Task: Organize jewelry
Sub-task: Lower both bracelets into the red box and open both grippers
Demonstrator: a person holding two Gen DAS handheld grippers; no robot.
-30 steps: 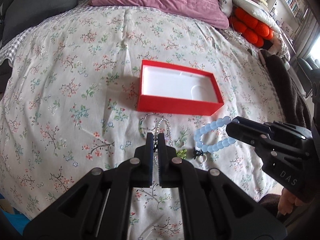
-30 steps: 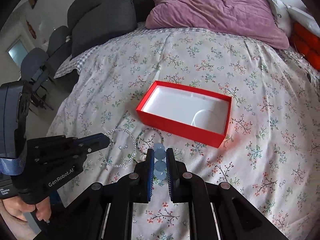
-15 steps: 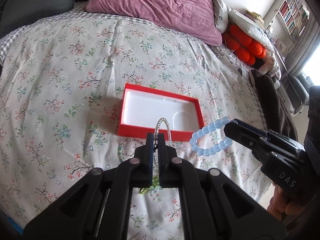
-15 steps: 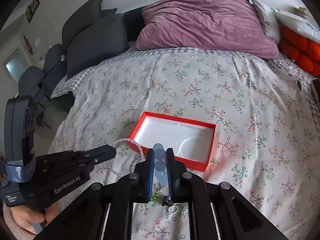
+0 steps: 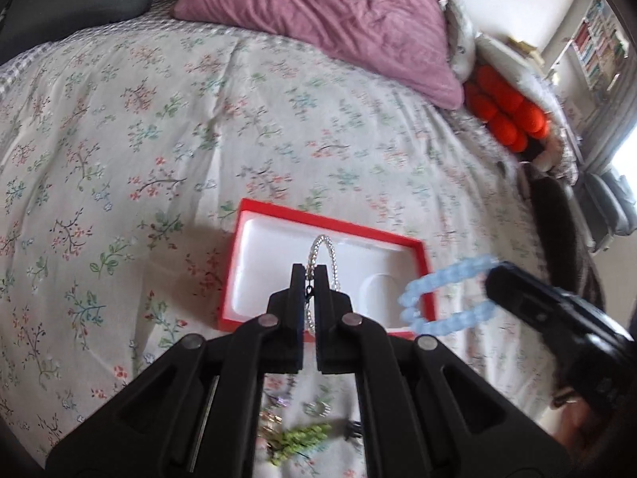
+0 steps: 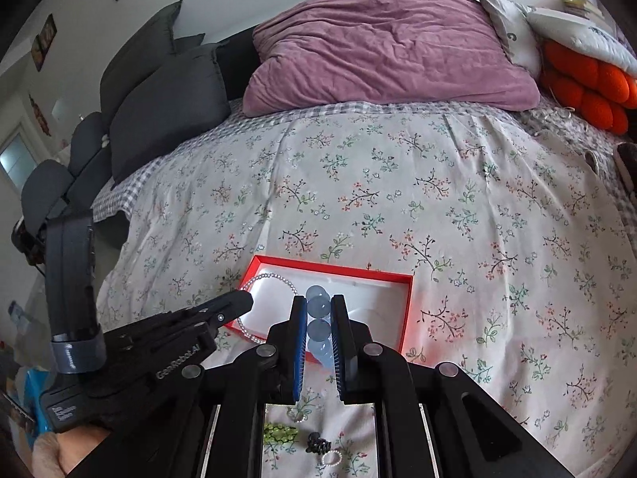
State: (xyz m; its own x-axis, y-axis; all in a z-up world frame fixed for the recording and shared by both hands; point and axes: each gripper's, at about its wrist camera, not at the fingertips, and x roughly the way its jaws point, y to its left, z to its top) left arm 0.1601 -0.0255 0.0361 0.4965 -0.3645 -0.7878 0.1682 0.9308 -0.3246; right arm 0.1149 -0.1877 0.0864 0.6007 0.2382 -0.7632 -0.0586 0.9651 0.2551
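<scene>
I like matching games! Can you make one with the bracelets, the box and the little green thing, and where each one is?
Things:
1. silver bead bracelet
2. blue bead bracelet
3. red box
4. green beaded piece

Places:
A. lying on the flowered bedspread, open, white inside
B. pinched in the left tongs
C. on the bedspread, nearer the camera than the box
D. pinched in the right tongs

Pairs: 1-B, 2-D, 3-A, 4-C
</scene>
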